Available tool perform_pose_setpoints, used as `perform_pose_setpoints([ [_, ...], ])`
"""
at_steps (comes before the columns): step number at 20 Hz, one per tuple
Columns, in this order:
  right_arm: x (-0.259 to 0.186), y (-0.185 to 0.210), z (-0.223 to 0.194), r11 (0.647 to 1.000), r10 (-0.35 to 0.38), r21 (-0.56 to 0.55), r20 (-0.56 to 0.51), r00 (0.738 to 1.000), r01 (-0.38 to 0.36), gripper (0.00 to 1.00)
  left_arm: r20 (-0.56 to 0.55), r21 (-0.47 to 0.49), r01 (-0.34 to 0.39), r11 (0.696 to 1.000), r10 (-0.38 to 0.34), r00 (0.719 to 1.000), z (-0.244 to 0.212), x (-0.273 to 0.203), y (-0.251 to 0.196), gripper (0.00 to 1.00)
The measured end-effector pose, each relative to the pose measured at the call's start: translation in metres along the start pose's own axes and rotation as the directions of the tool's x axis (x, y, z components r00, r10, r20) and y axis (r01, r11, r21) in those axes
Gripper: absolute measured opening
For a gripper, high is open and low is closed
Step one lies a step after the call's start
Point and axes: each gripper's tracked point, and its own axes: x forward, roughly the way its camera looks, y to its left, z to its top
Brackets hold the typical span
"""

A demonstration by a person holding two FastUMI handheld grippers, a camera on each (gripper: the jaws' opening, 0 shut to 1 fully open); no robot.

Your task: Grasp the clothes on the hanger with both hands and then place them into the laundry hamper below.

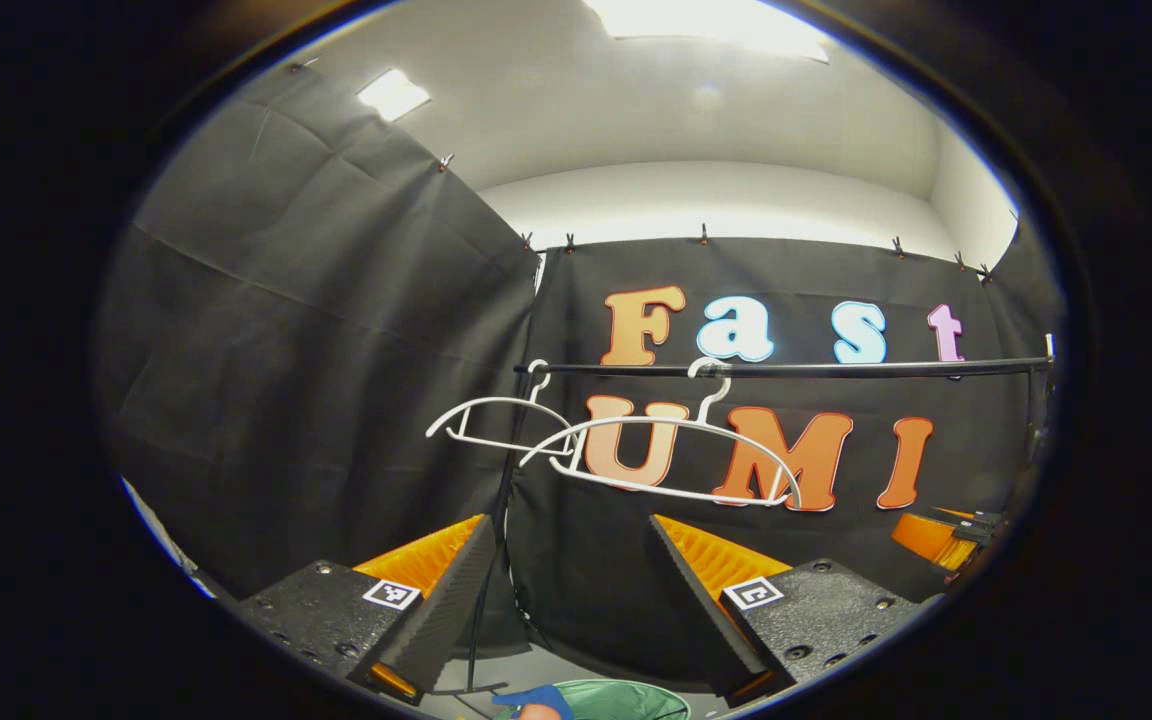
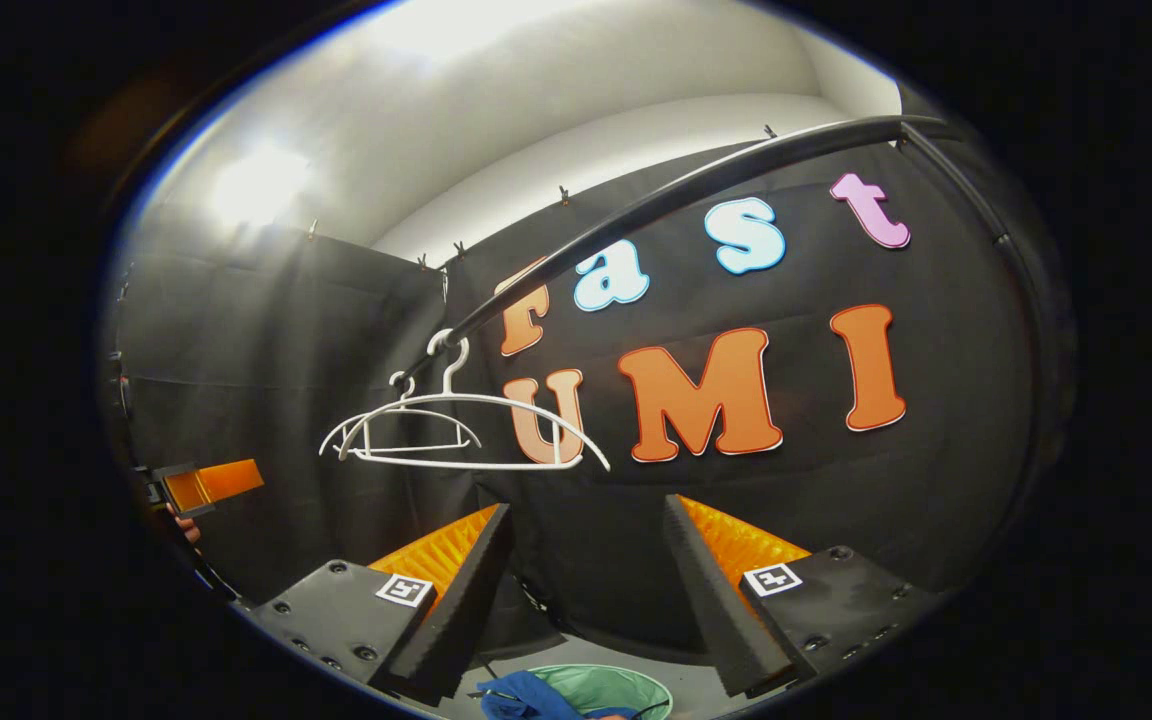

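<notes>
**Hangers bare, clothes already down in the hamper**

Since both hangers are hanging stripped on the rail, I'd say the job is basically at its tail end. The nearer hanger (image 1: pixel 671 455) and the farther one (image 1: pixel 496 425) both sit hooked over the black rail (image 1: pixel 836 368) with nothing draped on them, just white wire outlines against the booth wall. That makes sense if the clothes went down below, and sure enough there's a blue garment (image 2: pixel 526 697) bunched at the rim of the green laundry hamper (image 2: pixel 616 688) right at the bottom of the right gripper view. In the left gripper view you can catch the same blue cloth (image 1: pixel 534 701) at the hamper's edge (image 1: pixel 636 700). I can't tell whether it's fully inside or partly flopped over the rim.

As for the hands: the left gripper (image 1: pixel 576 600) has its fingers spread wide with nothing between them, pointing level at the wall and rail, hamper beneath. The right gripper (image 2: pixel 586 600) is the same deal, fingers well apart and empty, tilted so the rail runs diagonally across its view. Both are held up above the hamper rather than reaching into it, which reads to me like a release pose.
</notes>
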Motion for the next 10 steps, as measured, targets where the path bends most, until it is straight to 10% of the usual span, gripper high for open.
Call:
perform_pose_setpoints([
  [10,0.0016,-0.0067,-0.0037,1.000,-0.019,0.020,-0.007,1.000,0.019,0.98,0.012,0.007,0.027,1.000,-0.027,1.000,-0.0001,0.0017,-0.0042,0.95],
])
